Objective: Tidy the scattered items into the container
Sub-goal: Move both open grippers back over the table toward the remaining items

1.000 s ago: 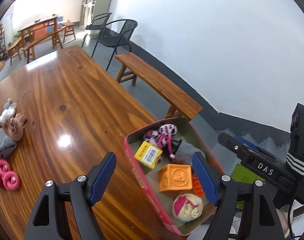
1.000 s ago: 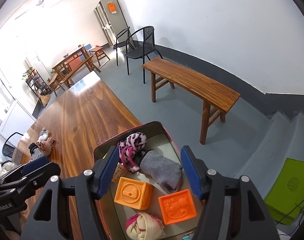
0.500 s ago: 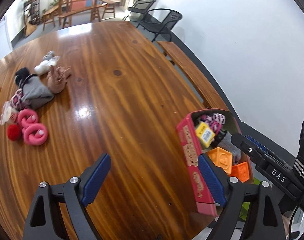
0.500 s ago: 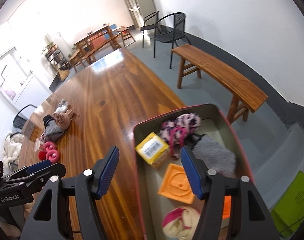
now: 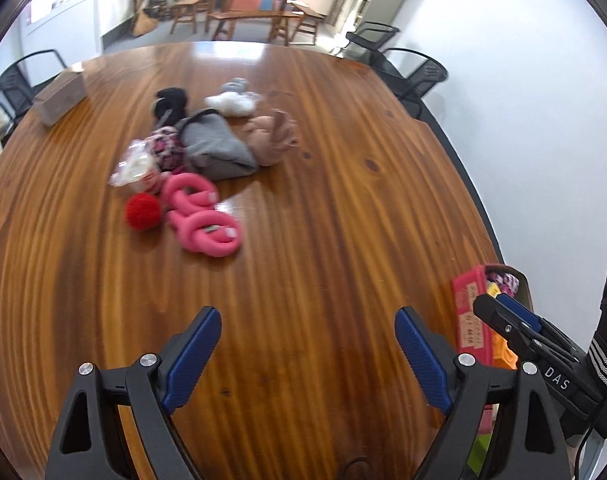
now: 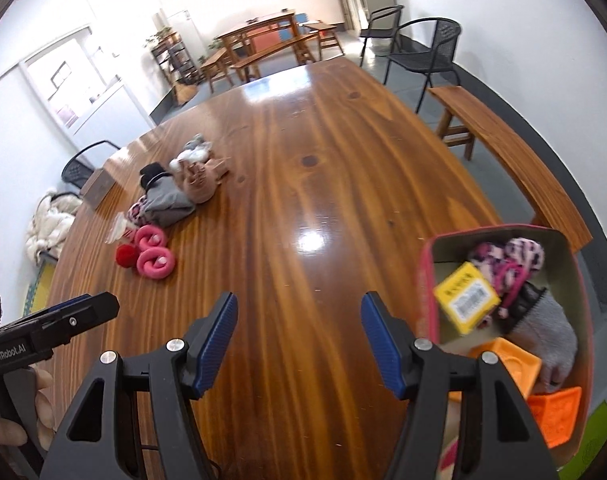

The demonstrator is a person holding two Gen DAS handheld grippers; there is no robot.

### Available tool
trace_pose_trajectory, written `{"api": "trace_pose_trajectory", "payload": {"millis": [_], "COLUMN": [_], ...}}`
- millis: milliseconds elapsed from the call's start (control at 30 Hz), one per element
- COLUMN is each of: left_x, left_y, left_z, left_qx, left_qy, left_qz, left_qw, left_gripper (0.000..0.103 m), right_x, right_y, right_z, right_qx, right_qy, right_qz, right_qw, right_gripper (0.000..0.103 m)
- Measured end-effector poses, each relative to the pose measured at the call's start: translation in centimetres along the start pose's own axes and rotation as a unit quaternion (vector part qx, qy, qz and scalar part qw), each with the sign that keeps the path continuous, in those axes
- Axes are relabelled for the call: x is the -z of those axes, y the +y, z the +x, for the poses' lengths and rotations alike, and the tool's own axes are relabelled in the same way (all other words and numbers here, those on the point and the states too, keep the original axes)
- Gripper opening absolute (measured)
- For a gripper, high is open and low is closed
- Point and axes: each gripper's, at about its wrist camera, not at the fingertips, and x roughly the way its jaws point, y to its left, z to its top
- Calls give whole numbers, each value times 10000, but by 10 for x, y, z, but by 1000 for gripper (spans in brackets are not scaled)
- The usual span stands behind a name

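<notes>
Left gripper (image 5: 307,330): I see jaws spread wide, nothing between pads, hovering above bare wooden table (image 5: 343,208). Right gripper (image 6: 299,318): jaws likewise wide apart, empty, touching nothing. Scattered pile well ahead on table: pink rings (image 5: 201,216), red ball (image 5: 142,212), grey sock (image 5: 217,146), tan plush (image 5: 273,136). Container (image 6: 425,280) at table edge, just right of right gripper, holding yellow box (image 6: 465,298), orange blocks (image 6: 555,410).

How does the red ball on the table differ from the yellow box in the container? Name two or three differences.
The red ball is round and fuzzy; the yellow box is flat-sided with a barcode label. The ball lies loose on the table beside pink rings; the box already sits tilted inside the container. Neither is held by a claw.
</notes>
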Motion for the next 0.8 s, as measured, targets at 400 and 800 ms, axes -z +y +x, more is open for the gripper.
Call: {"api": "trace_pose_trajectory", "payload": {"millis": [400, 800], "left_x": [-12, -45], "left_y": [102, 149], "left_z": [-16, -9], "left_qx": [-482, -645], "left_qy": [-247, -393], "left_qz": [-807, -745], "left_qw": [9953, 9944], "left_gripper": [90, 90], "right_x": [-9, -14], "right_y": [73, 121], "right_z": [43, 80], "right_qx": [-295, -395], "right_qy": [357, 611], "right_qz": [-588, -844], "right_qw": [9972, 9938], "right_gripper": [68, 68]}}
